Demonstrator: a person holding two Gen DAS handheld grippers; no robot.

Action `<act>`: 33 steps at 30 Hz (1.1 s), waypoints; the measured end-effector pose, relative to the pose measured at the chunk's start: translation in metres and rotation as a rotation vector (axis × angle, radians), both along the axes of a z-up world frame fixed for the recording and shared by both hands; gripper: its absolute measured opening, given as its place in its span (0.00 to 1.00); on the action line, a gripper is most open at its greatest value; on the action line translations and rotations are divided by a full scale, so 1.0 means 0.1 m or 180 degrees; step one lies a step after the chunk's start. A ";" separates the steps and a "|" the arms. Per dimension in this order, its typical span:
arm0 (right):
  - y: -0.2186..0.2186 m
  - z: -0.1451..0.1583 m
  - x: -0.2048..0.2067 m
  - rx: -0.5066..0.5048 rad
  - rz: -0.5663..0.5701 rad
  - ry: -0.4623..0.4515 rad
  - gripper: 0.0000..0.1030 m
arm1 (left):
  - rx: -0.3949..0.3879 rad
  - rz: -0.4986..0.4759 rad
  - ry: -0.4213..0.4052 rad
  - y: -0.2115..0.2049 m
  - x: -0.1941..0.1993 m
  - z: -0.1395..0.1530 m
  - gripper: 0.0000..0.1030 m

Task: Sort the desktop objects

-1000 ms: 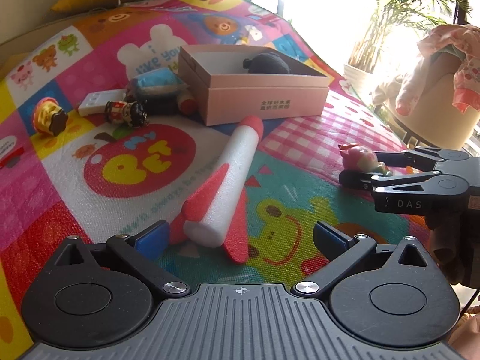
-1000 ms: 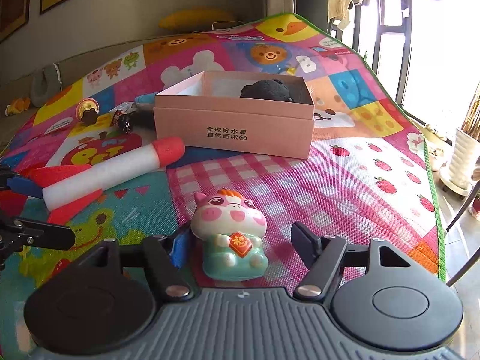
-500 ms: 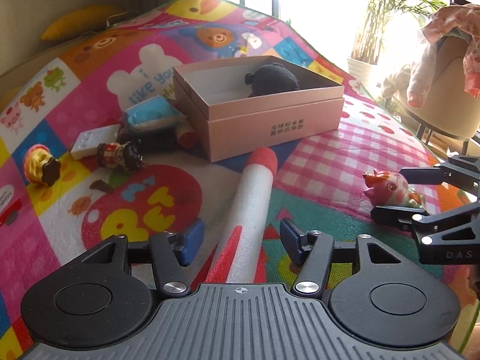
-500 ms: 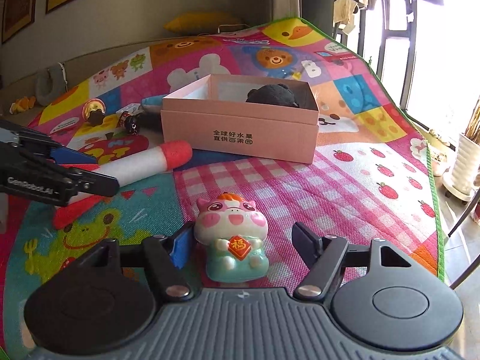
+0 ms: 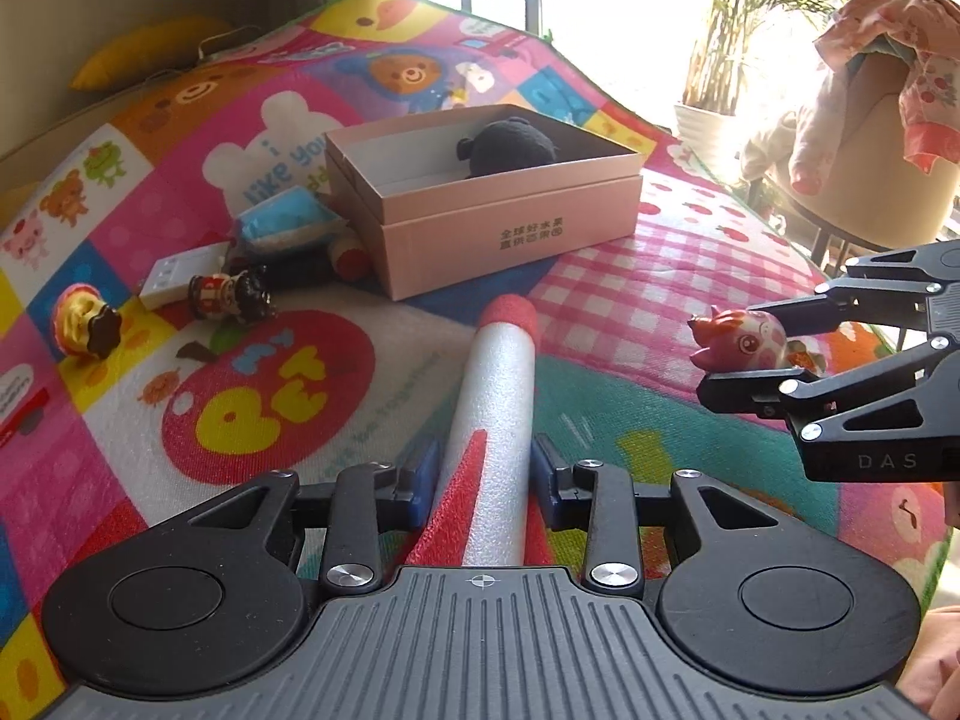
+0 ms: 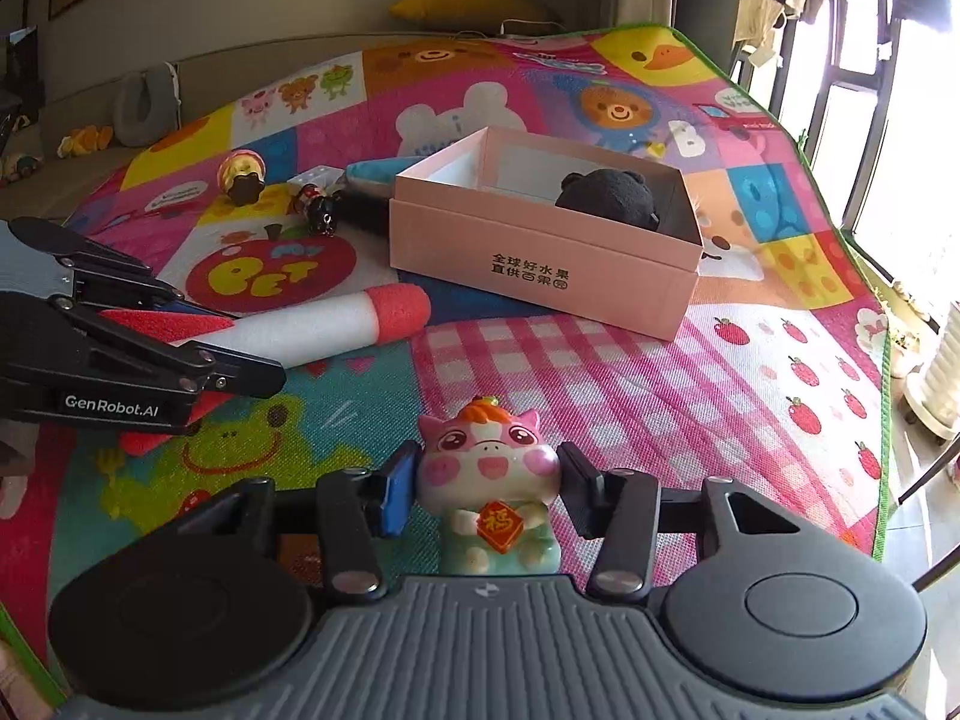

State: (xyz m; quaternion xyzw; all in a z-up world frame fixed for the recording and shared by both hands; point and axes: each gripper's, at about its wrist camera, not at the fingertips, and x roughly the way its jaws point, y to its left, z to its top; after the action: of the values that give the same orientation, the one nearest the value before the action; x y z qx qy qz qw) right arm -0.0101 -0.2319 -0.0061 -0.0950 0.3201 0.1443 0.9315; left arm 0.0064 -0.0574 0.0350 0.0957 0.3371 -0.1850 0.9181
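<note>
My left gripper (image 5: 483,480) is shut on the tail of a white foam rocket (image 5: 501,396) with a red tip and fins; it also shows in the right wrist view (image 6: 312,330). My right gripper (image 6: 486,489) is shut on a pink pig figurine (image 6: 489,480) in a green outfit, held above the mat; the pig also shows in the left wrist view (image 5: 747,345). An open pink box (image 5: 498,222) holding a black plush (image 5: 510,147) stands on the mat beyond both; the box also shows in the right wrist view (image 6: 540,252).
Left of the box lie a blue pouch (image 5: 285,225), a small white box (image 5: 180,273), a dark doll figure (image 5: 231,294) and a gold-and-black toy (image 5: 87,327). A chair with clothes (image 5: 870,138) and a plant stand off the mat's right edge.
My left gripper moved forward over the rocket's tail and closed on it. My right gripper closed on the pig and lifted it.
</note>
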 end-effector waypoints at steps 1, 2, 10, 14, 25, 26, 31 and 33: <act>0.01 0.03 -0.05 -0.0017 0.0018 -0.0022 0.47 | 0.0007 -0.0022 -0.0029 0.00 -0.07 0.03 0.36; 0.01 0.08 -0.11 -0.0043 0.0038 -0.0053 0.47 | 0.0019 -0.0041 -0.0068 -0.01 -0.14 0.07 0.36; -0.05 0.55 -0.50 -0.0011 0.0165 -0.0283 0.47 | 0.0090 -0.0142 -0.0644 -0.02 -0.61 0.62 0.36; -0.10 0.89 -0.63 0.0019 0.0186 -0.0557 0.47 | 0.0048 -0.0134 -0.0960 -0.05 -0.62 0.95 0.36; -0.56 1.60 0.00 0.0513 -0.0313 -0.1223 0.47 | -0.0491 0.0252 -0.1014 -0.31 0.79 1.16 0.36; -0.59 1.59 0.11 0.0509 -0.0383 -0.1230 0.47 | -0.0567 0.0296 -0.0985 -0.33 1.00 1.12 0.37; -0.63 1.41 0.68 0.0473 -0.0575 -0.0994 0.47 | -0.0711 0.0400 -0.0762 -0.25 1.63 0.80 0.60; -0.61 1.33 0.87 0.0437 -0.0599 -0.0902 0.47 | -0.0665 0.0416 -0.0868 -0.08 1.49 0.70 0.80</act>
State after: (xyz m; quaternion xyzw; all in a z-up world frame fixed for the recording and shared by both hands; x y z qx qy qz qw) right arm 0.0771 -0.2930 0.1265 -0.0201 0.1825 0.0632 0.9810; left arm 0.1553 -0.0655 0.1051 0.0019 0.1940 -0.1442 0.9703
